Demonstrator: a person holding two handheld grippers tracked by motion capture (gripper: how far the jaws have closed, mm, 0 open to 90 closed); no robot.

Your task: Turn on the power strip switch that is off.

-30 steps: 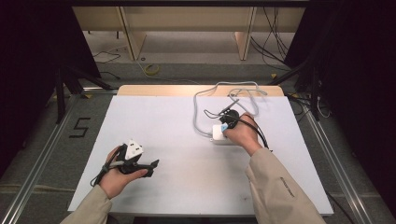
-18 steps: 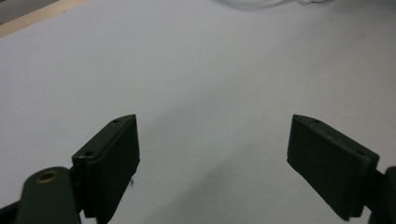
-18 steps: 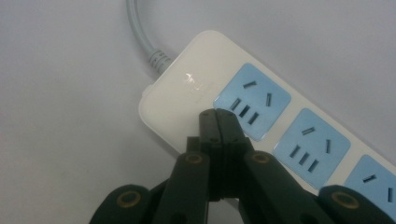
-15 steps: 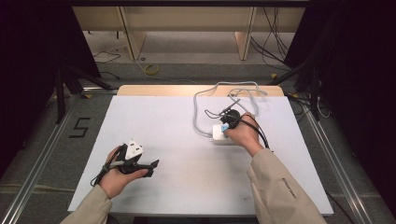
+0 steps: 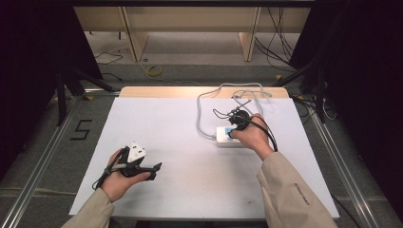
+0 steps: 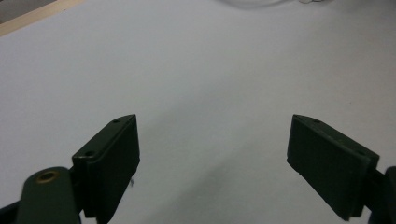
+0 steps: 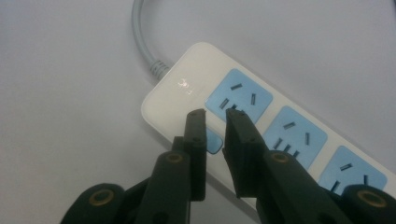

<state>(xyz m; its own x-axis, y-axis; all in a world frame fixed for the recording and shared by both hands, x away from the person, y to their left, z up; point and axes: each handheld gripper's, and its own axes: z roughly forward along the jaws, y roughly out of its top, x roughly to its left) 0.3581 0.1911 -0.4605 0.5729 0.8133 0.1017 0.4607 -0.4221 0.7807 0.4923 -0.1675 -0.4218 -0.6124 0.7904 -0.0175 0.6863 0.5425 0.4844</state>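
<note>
right gripper (image 7: 215, 114), jaws just opening to a narrow empty gap, hovers over the power strip (image 7: 261, 130) switch; next, press it; left gripper (image 6: 212, 154) idles agape.

Left gripper (image 5: 151, 171) rests low with fingers spread wide; right gripper (image 7: 215, 114) points down, fingers just parting slightly.

Worktop (image 5: 166, 123): white sheet, wooden strip along the 12 o'clock edge. White power strip (image 5: 227, 137) at 2 o'clock; grey cable (image 5: 203, 107) looping toward 12.
</note>
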